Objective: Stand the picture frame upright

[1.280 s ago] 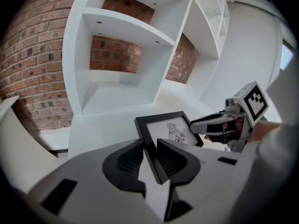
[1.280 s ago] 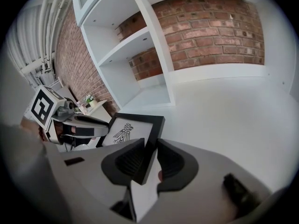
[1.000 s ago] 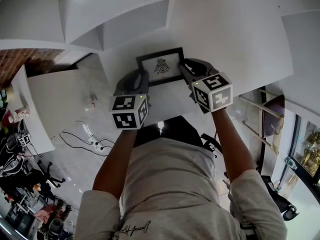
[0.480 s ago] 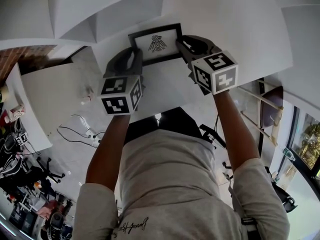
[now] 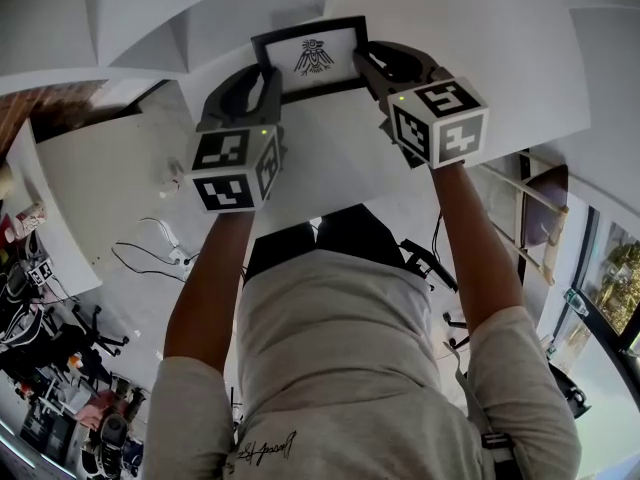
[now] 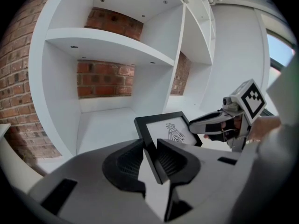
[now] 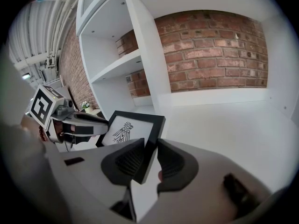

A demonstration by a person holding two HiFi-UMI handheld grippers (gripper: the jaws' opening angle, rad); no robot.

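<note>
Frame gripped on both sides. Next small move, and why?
Probably tilt the picture frame up toward vertical before setting it on the white shelf. The left gripper and right gripper each clamp a side edge, and it leans back with the print facing up, not yet upright.

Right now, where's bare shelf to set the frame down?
Wide bare shelf floor below the brick back wall, right of the white divider. Smaller bare cubby floor under the shelf board. Crowded only at the picture frame, held at each side by left gripper and right gripper.
</note>
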